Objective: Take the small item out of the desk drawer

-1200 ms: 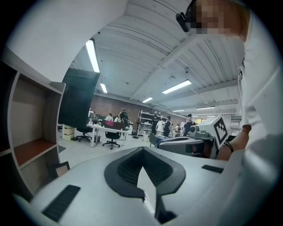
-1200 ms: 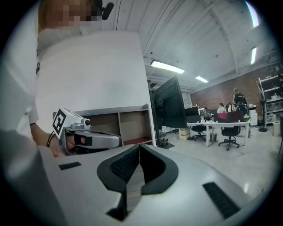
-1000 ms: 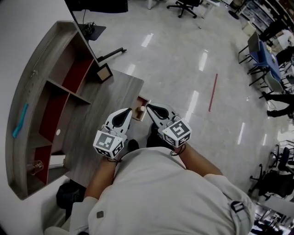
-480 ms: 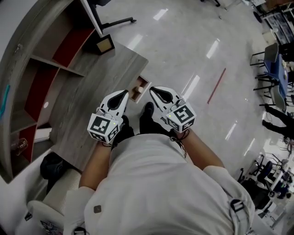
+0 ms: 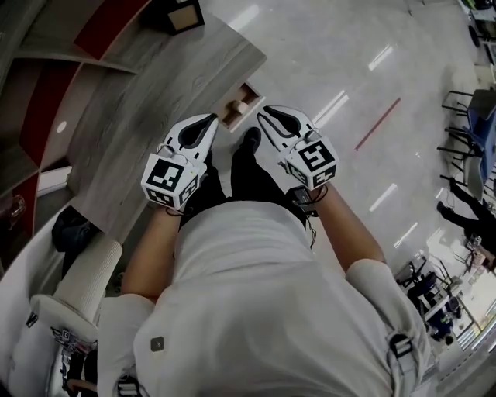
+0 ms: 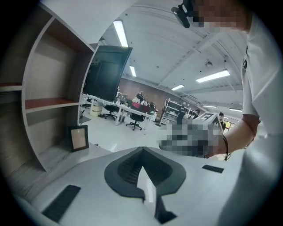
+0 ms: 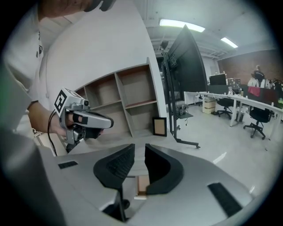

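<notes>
The desk drawer (image 5: pixel 240 103) stands pulled out from the grey wood desk's (image 5: pixel 147 108) front edge. A small beige item (image 5: pixel 232 107) lies inside it. My left gripper (image 5: pixel 211 118) hovers just left of the drawer, jaws shut and empty (image 6: pixel 142 149). My right gripper (image 5: pixel 262 112) hangs just right of the drawer. Its jaws are opening with a narrow gap and nothing between them (image 7: pixel 139 148). Below them, in the right gripper view, the drawer's pale wooden inside (image 7: pixel 142 184) shows. The left gripper (image 7: pixel 86 119) also appears there, to the left.
A curved shelf unit (image 5: pixel 54 54) with red back panels stands on the desk's far side. A small picture frame (image 5: pixel 180 14) sits on the desk corner. A black monitor on a stand (image 7: pixel 188 66) is beyond the desk. A white chair arm (image 5: pixel 85 279) is at my lower left.
The head view has tipped, so the desk now sits higher and further left. Both grippers stay close to the open drawer. The right gripper's jaws have parted a little.
</notes>
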`<state>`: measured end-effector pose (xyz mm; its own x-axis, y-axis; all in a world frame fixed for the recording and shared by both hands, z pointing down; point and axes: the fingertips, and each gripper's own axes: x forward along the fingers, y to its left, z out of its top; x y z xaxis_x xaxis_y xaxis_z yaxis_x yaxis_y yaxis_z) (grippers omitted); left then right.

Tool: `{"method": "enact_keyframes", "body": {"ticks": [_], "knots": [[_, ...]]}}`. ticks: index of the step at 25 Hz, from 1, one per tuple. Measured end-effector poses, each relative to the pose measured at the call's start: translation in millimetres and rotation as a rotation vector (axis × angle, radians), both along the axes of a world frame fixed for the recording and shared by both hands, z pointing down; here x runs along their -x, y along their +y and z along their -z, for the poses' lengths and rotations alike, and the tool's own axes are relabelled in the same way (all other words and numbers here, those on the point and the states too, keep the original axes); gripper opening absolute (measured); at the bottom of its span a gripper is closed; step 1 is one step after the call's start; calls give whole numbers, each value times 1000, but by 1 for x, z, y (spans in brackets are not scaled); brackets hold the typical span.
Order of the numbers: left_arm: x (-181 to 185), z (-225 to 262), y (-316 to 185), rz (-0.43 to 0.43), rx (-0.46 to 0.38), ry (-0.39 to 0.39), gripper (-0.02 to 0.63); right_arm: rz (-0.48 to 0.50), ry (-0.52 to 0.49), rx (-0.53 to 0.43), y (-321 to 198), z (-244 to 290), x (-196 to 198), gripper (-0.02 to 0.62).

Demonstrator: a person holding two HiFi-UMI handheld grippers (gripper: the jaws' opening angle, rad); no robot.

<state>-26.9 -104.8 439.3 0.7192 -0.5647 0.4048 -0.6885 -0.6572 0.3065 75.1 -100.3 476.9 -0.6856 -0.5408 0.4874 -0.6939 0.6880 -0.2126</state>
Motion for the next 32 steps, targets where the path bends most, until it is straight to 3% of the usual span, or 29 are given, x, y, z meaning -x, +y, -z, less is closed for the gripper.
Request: {"method": "enact_keyframes", "body": {"ticks": [14, 32], "knots": [[-2, -106, -3, 6, 137, -73, 15, 110, 123, 159, 2, -127, 7, 141], [-5, -198, -6, -23, 249, -149, 15, 142, 282, 349, -2, -295, 31, 183]]}}
